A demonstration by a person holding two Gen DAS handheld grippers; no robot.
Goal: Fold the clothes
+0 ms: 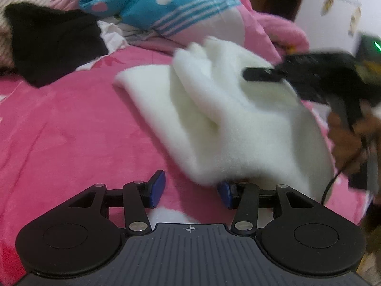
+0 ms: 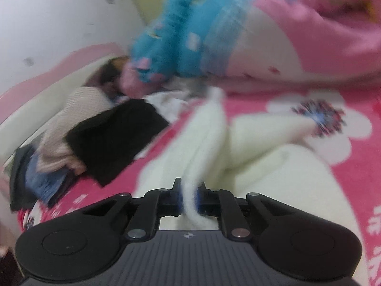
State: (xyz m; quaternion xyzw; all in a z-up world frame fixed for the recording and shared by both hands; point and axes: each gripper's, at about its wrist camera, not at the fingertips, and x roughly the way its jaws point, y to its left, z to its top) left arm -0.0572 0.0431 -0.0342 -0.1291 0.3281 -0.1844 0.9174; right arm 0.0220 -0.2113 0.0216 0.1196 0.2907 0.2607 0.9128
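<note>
fleece (image 1: 238,119): soft, light, floppy, so pinch edges | right gripper (image 2: 189,196) clamped on your fold | left gripper (image 1: 191,190) apart, empty

Soft, even indoor light falls across both fisheye views, casting only faint shadows and no glare. The left wrist view holds the pink blanket (image 1: 71,124) fairly sharp, while the right gripper (image 1: 257,74) smears at its edge. Motion blur streaks the whole right wrist view, heaviest on the blue plush toy (image 2: 181,38). Straight lines bow and the corners darken.
</note>
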